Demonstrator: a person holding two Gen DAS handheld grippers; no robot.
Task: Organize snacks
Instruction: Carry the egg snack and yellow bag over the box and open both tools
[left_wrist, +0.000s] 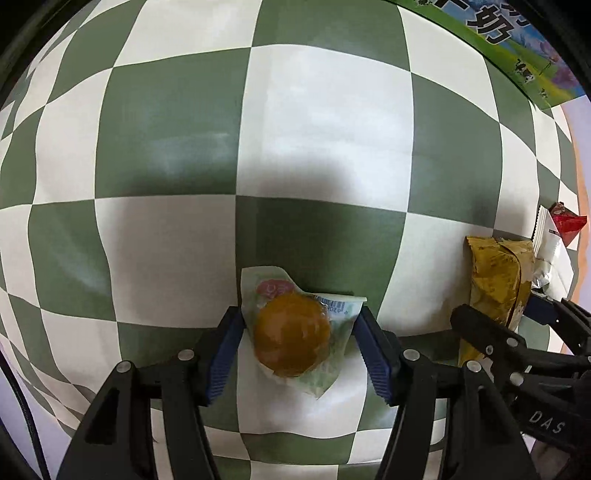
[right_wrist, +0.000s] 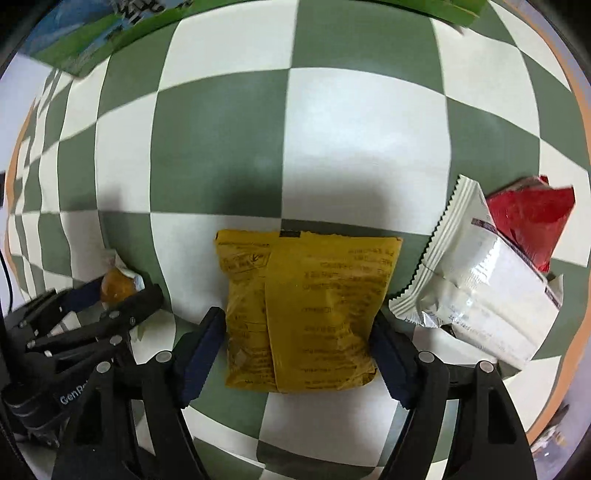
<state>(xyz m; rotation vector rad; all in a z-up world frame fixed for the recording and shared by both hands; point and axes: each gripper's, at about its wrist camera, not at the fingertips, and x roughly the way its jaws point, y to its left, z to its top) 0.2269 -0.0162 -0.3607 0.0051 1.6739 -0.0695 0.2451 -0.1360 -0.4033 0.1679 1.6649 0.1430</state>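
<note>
A round orange pastry in a clear green-white wrapper (left_wrist: 291, 334) lies on the checkered cloth between the fingers of my left gripper (left_wrist: 299, 354), whose pads touch the wrapper's edges. A yellow snack packet (right_wrist: 306, 314) lies between the fingers of my right gripper (right_wrist: 295, 354), pads against its sides. In the left wrist view the yellow packet (left_wrist: 495, 288) and right gripper (left_wrist: 517, 332) show at right. In the right wrist view the pastry (right_wrist: 116, 286) and left gripper (right_wrist: 107, 299) show at left.
A white packet (right_wrist: 476, 295) lies right of the yellow one, with a red packet (right_wrist: 528, 218) behind it. A green and blue milk carton box (right_wrist: 92, 40) stands at the back, also seen in the left wrist view (left_wrist: 517, 48). The green-white checkered cloth (left_wrist: 325, 122) covers the table.
</note>
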